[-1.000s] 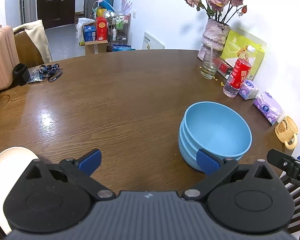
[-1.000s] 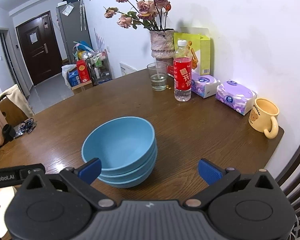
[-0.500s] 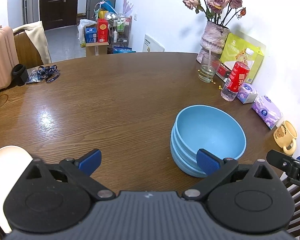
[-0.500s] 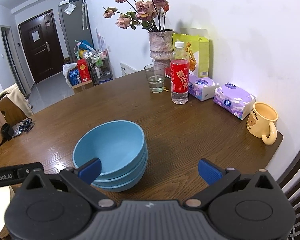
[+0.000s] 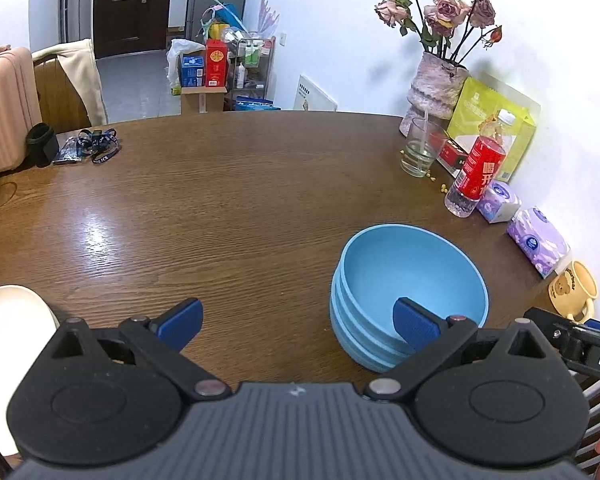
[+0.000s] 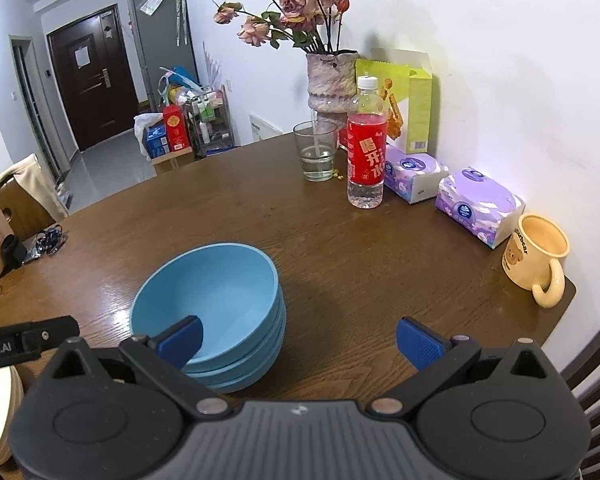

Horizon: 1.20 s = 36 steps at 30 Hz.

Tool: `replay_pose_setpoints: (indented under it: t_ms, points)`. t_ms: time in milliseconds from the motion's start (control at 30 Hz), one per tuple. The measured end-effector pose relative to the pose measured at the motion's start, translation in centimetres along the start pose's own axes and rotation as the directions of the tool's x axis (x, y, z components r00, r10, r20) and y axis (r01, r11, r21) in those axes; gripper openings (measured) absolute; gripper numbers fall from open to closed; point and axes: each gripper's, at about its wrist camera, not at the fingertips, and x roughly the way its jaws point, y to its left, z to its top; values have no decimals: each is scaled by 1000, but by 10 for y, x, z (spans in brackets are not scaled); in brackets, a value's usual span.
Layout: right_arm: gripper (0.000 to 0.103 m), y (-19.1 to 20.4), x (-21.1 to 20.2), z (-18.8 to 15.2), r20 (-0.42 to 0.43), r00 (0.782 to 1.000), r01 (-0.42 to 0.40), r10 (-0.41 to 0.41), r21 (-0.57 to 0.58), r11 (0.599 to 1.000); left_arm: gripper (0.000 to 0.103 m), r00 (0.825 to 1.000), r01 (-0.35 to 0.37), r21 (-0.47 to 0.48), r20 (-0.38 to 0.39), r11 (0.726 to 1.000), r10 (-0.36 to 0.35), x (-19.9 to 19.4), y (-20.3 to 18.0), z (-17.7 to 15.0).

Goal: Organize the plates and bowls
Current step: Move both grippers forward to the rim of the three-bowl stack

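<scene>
Both views have drawn back over the last second; bowl stack (image 5: 410,292) sits lower and nearer in each. Stack rests by table (image 5: 240,208) right edge. Left gripper (image 5: 298,320) and right gripper (image 6: 298,338) splayed, empty. Cream plates (image 5: 8,312) at near-left edge. Bowls look finished.

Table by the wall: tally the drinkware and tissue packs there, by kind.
Glass: 1
Bottle: 1
Yellow mug: 1
Purple tissue packs: 2
Total: 5
</scene>
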Motion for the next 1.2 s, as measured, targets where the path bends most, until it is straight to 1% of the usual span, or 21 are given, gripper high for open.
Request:
replay_pose_setpoints:
  t_ms: [367, 633, 867, 1000, 1200]
  points:
    - [103, -7, 24, 14, -37, 998, -44, 43, -12, 999, 103, 1000, -14, 6, -18, 1000, 14, 13, -12, 4]
    - [103, -5, 43, 23, -69, 995, -72, 69, -40, 997, 103, 999, -18, -14, -41, 1000, 17, 27, -16, 7]
    - [101, -8, 67, 28, -130, 988, -92, 85, -46, 995, 103, 995, -10, -18, -96, 1000, 8, 47, -25, 9]
    - [98, -10, 81, 30, -168, 981, -103, 94, -44, 994, 103, 992, -18, -22, -129, 1000, 15, 59, -30, 10]
    - [97, -11, 100, 32, -215, 970, -123, 111, -44, 991, 103, 984, -29, -28, -177, 999, 24, 76, -35, 11]
